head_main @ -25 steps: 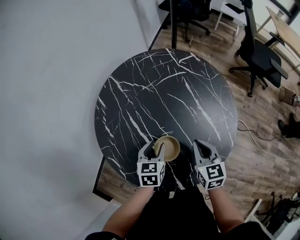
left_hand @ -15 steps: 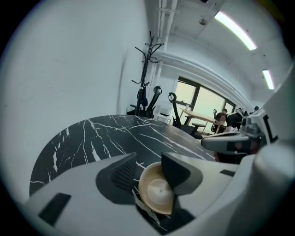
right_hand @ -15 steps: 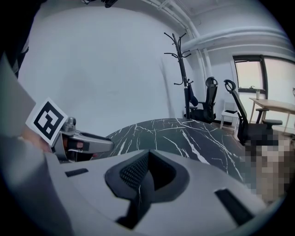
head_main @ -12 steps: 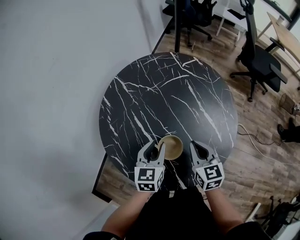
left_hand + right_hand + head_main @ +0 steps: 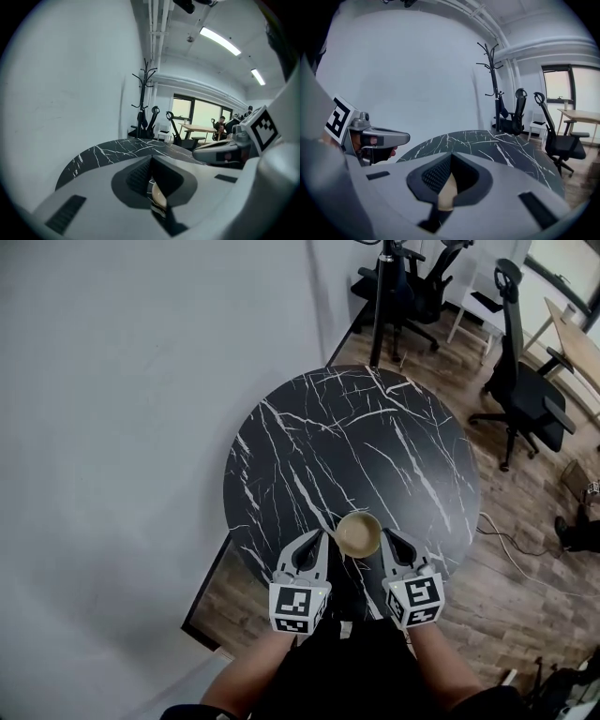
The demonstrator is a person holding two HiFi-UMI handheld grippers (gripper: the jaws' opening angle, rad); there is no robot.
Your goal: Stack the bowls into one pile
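- The left gripper point(image 5: 319, 540) hangs above the near edge of the table, just left of the bowls and apart from their rim. Its jaws have just been closing and now meet, with nothing between them.
- The tan bowl pile point(image 5: 358, 533) sits upright on the black, white-veined round table point(image 5: 356, 427), close to its near edge and between the two grippers. How many bowls are nested in it cannot be made out.
- The bowls look light, stiff and smooth-walled. They are probably best pinched across the rim, one pad inside and one outside, since a grip on the curved side would likely slip.
- The right gripper point(image 5: 389, 538) is also closed on nothing. It hovers just right of the pile, tips aimed at the far side of the table and clear of the rim.
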